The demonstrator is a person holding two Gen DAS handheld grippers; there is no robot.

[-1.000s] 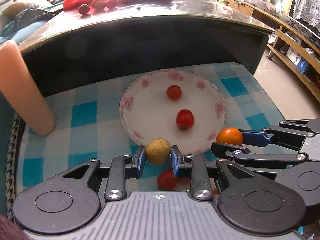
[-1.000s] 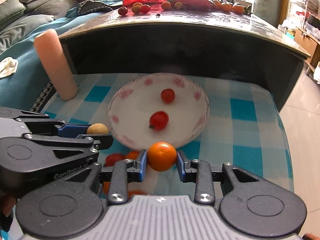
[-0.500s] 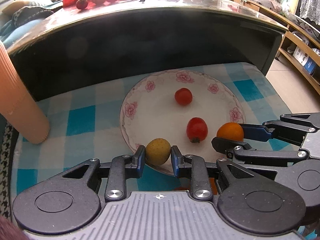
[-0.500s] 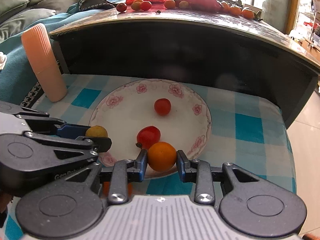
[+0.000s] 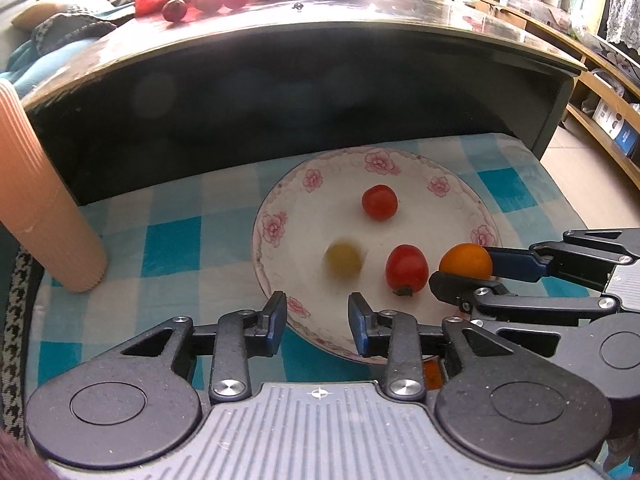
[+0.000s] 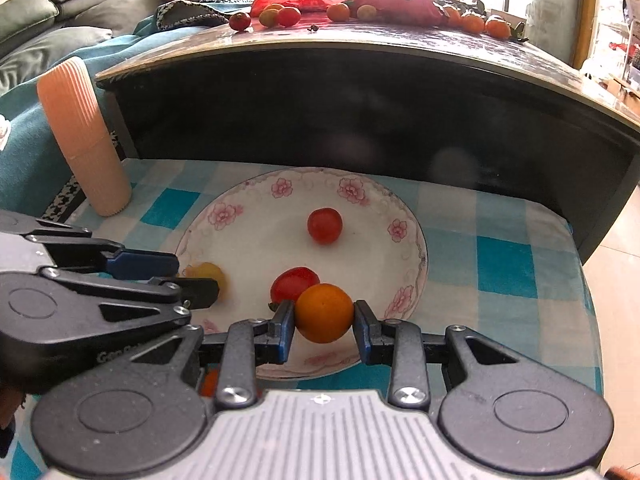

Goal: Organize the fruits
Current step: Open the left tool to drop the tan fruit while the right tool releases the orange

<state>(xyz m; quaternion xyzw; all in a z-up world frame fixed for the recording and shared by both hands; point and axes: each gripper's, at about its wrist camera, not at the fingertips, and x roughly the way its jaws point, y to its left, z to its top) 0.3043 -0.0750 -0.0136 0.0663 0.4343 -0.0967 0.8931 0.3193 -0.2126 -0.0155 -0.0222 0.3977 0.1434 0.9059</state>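
Left wrist view showed the left hand-held gripper [image 5: 317, 320] over the near rim of the flowered plate [image 5: 404, 168], its jaws just opened and empty — the yellow fruit [image 5: 343, 261] it had let go lay blurred on the plate, apparently rolling. Beside it the right hand-held gripper [image 6: 324, 322] clamped the orange fruit [image 6: 325, 313] above the plate, near a red tomato [image 6: 294, 282]. Placing was the step in hand; next, I judged, the right jaws needed to part and drop the orange fruit gently.
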